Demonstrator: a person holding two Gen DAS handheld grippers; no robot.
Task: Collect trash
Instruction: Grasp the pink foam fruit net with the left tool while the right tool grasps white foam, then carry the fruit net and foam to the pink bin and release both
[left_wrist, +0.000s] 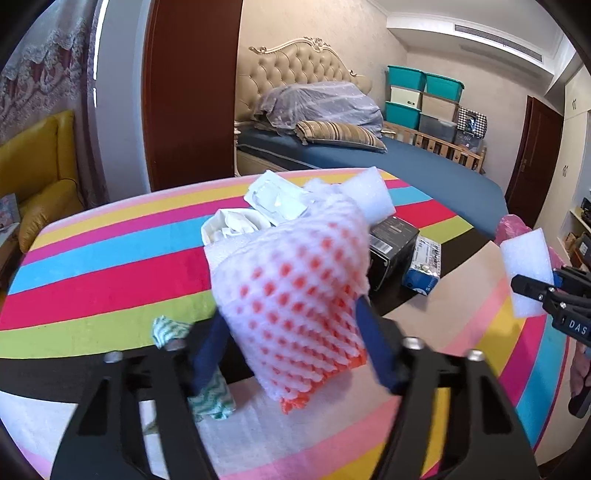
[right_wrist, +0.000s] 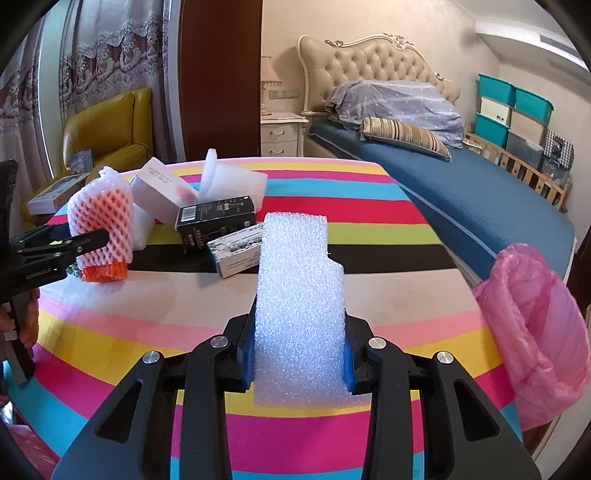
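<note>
My left gripper (left_wrist: 291, 343) is shut on a white and orange foam fruit net (left_wrist: 295, 295), held above the striped table (left_wrist: 92, 280); it also shows in the right wrist view (right_wrist: 101, 229). My right gripper (right_wrist: 299, 354) is shut on a white foam block (right_wrist: 299, 302), also seen at the right of the left wrist view (left_wrist: 526, 273). A pink trash bag (right_wrist: 535, 332) hangs at the table's right edge, right of the right gripper.
On the table lie a black box (right_wrist: 216, 221), a small printed box (right_wrist: 236, 254), a white box (right_wrist: 162, 188), foam sheets (right_wrist: 232, 181), crumpled wrappers (left_wrist: 236, 225) and a green-patterned cloth (left_wrist: 210, 398). A bed (right_wrist: 461, 192) stands behind, a yellow armchair (right_wrist: 110, 129) at the left.
</note>
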